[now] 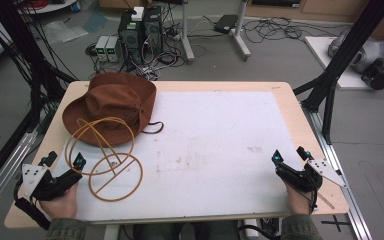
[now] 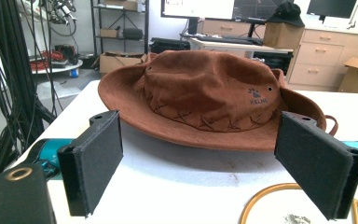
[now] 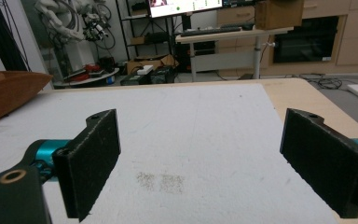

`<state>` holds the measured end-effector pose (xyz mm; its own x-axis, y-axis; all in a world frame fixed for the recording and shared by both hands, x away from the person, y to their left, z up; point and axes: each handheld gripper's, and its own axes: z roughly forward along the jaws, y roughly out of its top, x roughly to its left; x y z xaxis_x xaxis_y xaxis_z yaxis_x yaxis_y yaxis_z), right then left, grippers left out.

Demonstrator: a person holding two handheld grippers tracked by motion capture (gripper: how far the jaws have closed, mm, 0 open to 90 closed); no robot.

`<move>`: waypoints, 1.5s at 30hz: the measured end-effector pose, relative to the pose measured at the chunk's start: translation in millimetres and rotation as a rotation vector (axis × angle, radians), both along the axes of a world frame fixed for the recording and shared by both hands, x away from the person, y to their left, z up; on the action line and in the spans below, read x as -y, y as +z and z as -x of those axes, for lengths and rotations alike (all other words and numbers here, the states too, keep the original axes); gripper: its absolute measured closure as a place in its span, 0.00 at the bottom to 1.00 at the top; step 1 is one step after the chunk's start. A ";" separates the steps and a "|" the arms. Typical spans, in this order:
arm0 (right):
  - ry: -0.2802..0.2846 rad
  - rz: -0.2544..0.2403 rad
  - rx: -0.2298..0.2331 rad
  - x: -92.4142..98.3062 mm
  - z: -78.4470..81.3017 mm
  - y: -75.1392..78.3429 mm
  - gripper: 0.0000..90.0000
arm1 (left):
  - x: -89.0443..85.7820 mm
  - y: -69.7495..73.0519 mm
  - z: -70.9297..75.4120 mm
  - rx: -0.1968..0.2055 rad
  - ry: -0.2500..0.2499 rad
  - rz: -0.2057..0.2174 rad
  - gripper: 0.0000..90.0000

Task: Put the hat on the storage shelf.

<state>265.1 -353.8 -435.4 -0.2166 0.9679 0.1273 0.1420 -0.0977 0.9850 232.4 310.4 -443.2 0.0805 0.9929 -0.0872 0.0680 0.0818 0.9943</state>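
Note:
A brown suede hat [image 1: 111, 106] lies at the far left of the white table top [image 1: 220, 145]; in the left gripper view the hat [image 2: 205, 95] sits straight ahead, beyond the jaws. A yellow wire stand [image 1: 105, 157] of looped rings rests in front of the hat, its ring edge [image 2: 265, 198] showing low between the jaws. My left gripper [image 1: 62, 162] is open at the near left corner, just left of the stand, holding nothing [image 2: 205, 172]. My right gripper [image 1: 290, 156] is open near the front right edge, with bare table between its jaws [image 3: 200, 163].
The hat's brim [image 3: 7, 93] shows at the left of the right gripper view. Black frame posts [image 1: 330, 85] stand at both sides of the table. Computer boxes and cables [image 1: 140, 35] lie on the floor behind it. The wooden table rim [image 1: 290, 100] borders the white mat.

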 end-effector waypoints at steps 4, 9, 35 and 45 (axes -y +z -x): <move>0.026 -0.001 0.029 -6.4 -5.5 10.8 0.13 | 1.4 0.4 0.3 -0.001 -0.001 -0.007 0.17; 0.044 -0.008 0.036 -14.4 -11.5 19.8 0.13 | 2.8 1.5 1.8 0.003 -0.002 -0.010 0.17; 0.358 0.149 0.054 -151.8 -108.0 99.5 0.13 | 0.9 3.1 1.0 0.013 -0.002 -0.015 0.17; 0.489 0.192 -0.001 -239.1 -168.6 113.5 0.13 | 3.1 4.2 1.2 0.023 -0.004 -0.045 0.17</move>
